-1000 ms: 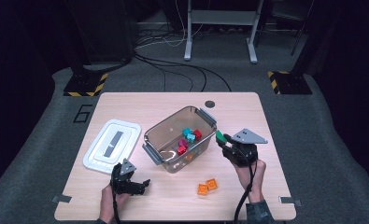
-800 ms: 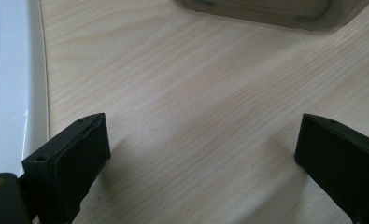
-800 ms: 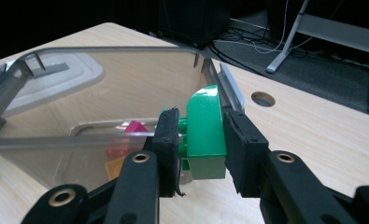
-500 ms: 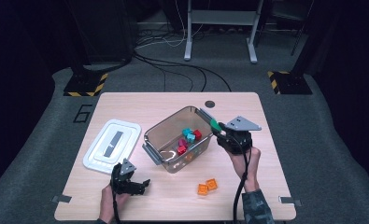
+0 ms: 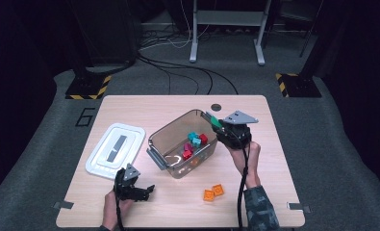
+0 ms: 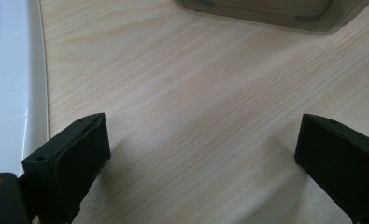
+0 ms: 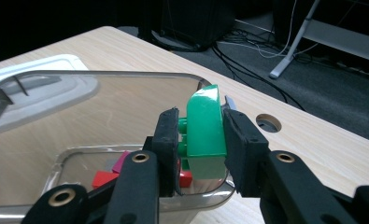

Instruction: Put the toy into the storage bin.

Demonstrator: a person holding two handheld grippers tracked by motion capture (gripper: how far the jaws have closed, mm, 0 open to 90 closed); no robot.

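Over the far right corner of the clear plastic bin [image 5: 178,144], the right gripper [image 7: 200,140] has its jaws clamped on a green toy brick [image 7: 204,126], held above the rim. Red and teal bricks [image 5: 195,140] lie inside. Near the counter's [image 5: 274,192] front edge, the left gripper [image 6: 201,154] rests with jaws spread wide, apparently just beside the white lid [image 5: 114,150].

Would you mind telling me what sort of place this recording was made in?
Probably a lab or studio set up for recording. A lone wooden table stands on grey carpet bearing a marked number 6, with hazard-striped stand bases and loose cables behind it, and the surroundings are dark.
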